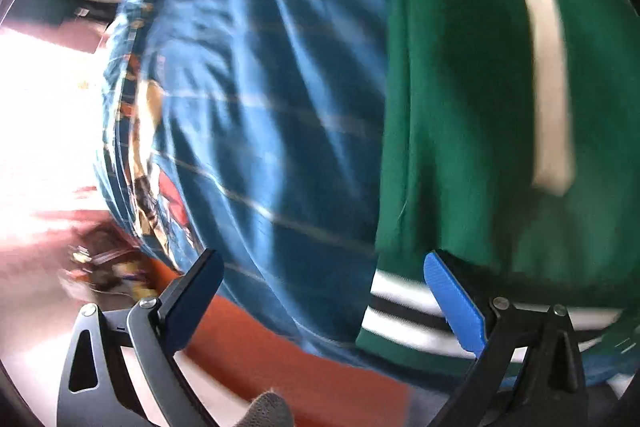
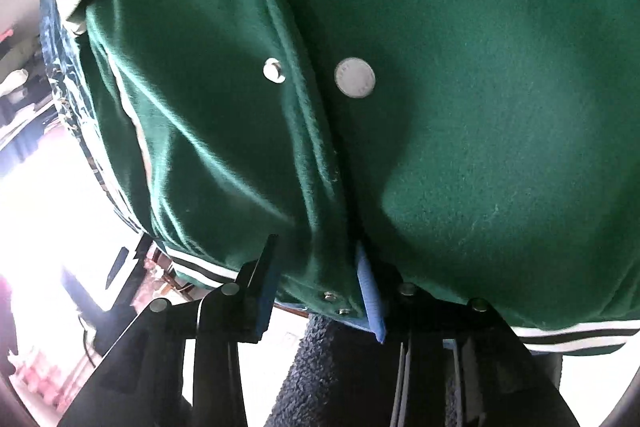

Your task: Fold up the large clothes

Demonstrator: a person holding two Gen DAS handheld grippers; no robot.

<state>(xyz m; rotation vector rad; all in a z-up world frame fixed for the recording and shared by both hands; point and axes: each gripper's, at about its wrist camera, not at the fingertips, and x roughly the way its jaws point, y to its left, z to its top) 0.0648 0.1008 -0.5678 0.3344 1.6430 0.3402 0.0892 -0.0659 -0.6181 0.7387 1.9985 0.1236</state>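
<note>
1. Two grippers, one at work. The right gripper (image 2: 316,283) is clamped on the bottom hem of the green jacket (image 2: 480,107), next to the snap placket; the left gripper (image 1: 324,307) has its jaws wide apart with nothing between them, poised over the striped hem (image 1: 400,311) where the jacket overlaps a blue patterned cloth (image 1: 260,107).
2. The jacket lies spread on that blue cloth, which seems to cover a bed or table; I cannot tell which.
3. Risk: the right-hand grip sits at the very edge of the hem. Thick fleece-like fabric could slide out once the jacket's weight comes onto it.
4. Risk: when the left gripper bites down, it could catch the blue cloth along with the hem, since the two lie touching there, and drag the cover up.
5. Risk: with only one corner held, lifting now would likely twist the jacket and skew the fold.
6. Risk: the open placket, with its snaps (image 2: 355,77) undone, may flop apart and bunch inside the fold.
</note>
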